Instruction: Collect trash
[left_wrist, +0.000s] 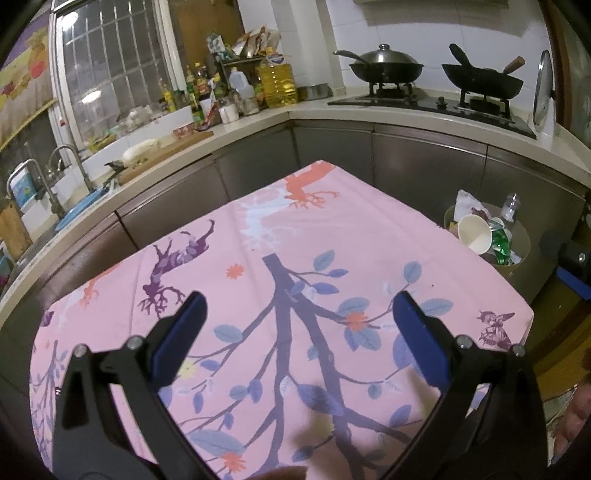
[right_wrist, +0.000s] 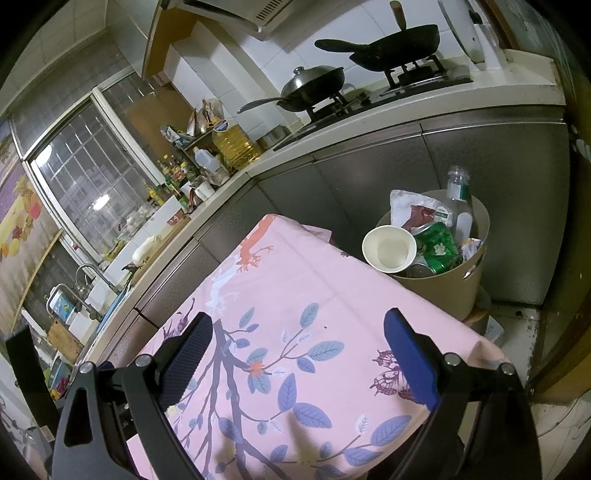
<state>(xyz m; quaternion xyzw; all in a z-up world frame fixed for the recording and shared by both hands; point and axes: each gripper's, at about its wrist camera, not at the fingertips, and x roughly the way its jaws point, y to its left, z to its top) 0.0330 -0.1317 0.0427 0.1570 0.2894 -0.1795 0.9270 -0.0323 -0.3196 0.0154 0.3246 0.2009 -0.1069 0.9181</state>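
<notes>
Pink-clothed table (right_wrist: 332, 295) bare of litter, both left gripper (left_wrist: 297, 317) and right gripper (right_wrist: 297, 338) hovering wide open and empty above it, since paper cup (right_wrist: 389, 249), green can (right_wrist: 439, 245) and bottle (right_wrist: 458, 199) already fill the tan bin (right_wrist: 443, 291) off the far right edge.

The right claw (right_wrist: 297, 332) hangs spread over the pink tablecloth (right_wrist: 314, 288), near the full bin (right_wrist: 443, 291).
</notes>
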